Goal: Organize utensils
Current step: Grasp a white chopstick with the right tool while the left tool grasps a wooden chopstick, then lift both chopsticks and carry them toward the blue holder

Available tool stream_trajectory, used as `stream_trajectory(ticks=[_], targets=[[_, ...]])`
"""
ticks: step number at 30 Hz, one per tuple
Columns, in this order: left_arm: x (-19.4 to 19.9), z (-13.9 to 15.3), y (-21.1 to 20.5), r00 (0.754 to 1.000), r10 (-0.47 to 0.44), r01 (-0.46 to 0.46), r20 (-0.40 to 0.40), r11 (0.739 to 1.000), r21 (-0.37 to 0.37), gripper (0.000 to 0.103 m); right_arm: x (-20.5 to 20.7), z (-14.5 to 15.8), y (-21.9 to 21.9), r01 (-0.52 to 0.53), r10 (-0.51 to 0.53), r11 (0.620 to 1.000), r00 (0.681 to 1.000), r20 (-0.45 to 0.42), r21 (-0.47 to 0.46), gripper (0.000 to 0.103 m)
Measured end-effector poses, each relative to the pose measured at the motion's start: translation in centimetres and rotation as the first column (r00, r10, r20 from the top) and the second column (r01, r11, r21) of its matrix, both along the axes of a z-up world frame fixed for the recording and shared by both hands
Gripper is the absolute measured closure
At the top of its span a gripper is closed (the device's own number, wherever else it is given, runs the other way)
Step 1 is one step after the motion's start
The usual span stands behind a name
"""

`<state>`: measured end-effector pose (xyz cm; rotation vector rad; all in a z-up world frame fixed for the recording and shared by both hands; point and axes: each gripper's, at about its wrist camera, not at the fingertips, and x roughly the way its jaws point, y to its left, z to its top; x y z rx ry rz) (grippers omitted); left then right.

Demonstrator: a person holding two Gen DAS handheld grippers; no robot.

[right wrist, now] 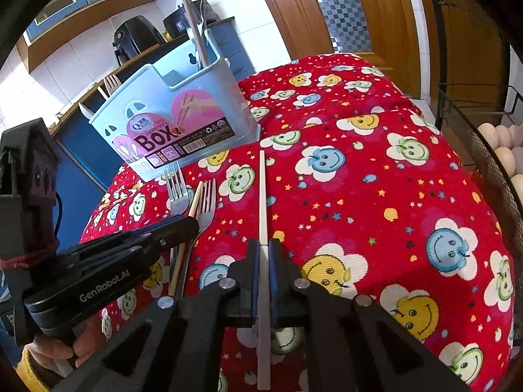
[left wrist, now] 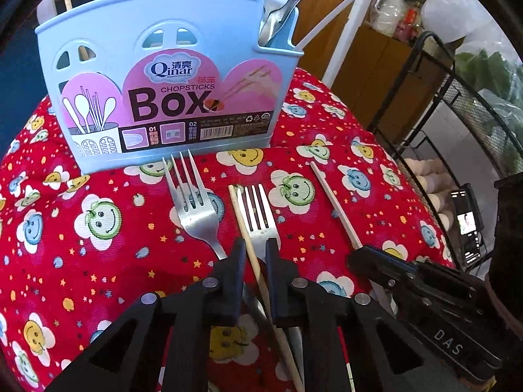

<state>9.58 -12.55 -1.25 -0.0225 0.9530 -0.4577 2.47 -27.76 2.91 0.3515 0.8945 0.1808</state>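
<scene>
A light-blue chopsticks box (left wrist: 163,75) (right wrist: 183,111) stands upright on the red smiley-print cloth (left wrist: 98,261), with forks (left wrist: 278,6) and a white chopstick (left wrist: 330,16) in its end compartment. In front of it lie two steel forks (left wrist: 193,209) (left wrist: 258,215) and a wooden chopstick (left wrist: 242,215). My left gripper (left wrist: 255,245) (right wrist: 193,223) is closed down on the wooden chopstick, with the second fork's neck beside it between the jaws. My right gripper (right wrist: 264,248) (left wrist: 354,256) is shut on a white chopstick (right wrist: 262,189) (left wrist: 333,202) that lies on the cloth.
A black wire rack (left wrist: 425,98) (right wrist: 457,121) holding eggs (right wrist: 503,150) stands close to the table's right edge, with a phone (left wrist: 467,225) on it. A wooden door and kitchen cabinets are behind. The cloth drops off at the left and far edges.
</scene>
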Motion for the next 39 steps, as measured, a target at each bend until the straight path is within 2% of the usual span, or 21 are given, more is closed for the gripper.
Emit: stream_trajectory(ticks=[6, 18, 24, 29, 33, 39], targets=[[0.5, -0.1, -0.2, 1.000, 0.008, -0.008, -0.016, 1.000, 0.012, 0.095, 0.6, -0.1, -0.2, -0.020, 0.020, 1.000, 1.000, -0.022, 0.010, 0.095], [-0.2, 1.3, 2.9, 0.999, 0.050, -0.050, -0.005, 0.997, -0.062, 0.099, 1.1, 0.1, 0.1, -0.028, 0.028, 1.000, 0.999, -0.046, -0.005, 0.092], [-0.6, 1.6, 5.6, 0.993, 0.116, -0.116, 0.001, 0.993, -0.011, 0.099, 1.5, 0.3, 0.6, -0.041, 0.040, 0.999, 0.997, -0.061, -0.020, 0.092], [-0.3, 0.4, 7.5, 0.986, 0.164, -0.163, -0.035, 0.986, 0.022, 0.099, 2.2, 0.3, 0.9, -0.058, 0.055, 0.998, 0.995, -0.078, -0.039, 0.091], [-0.2, 0.0, 8.4, 0.986, 0.154, -0.153, -0.064, 0.988, 0.018, 0.097, 2.7, 0.4, 1.2, -0.076, 0.071, 0.996, 0.993, -0.090, -0.051, 0.087], [0.1, -0.3, 7.6, 0.989, 0.123, -0.119, -0.079, 0.992, 0.052, 0.097, 3.6, 0.4, 1.5, -0.099, 0.091, 0.993, 0.990, -0.110, -0.072, 0.085]])
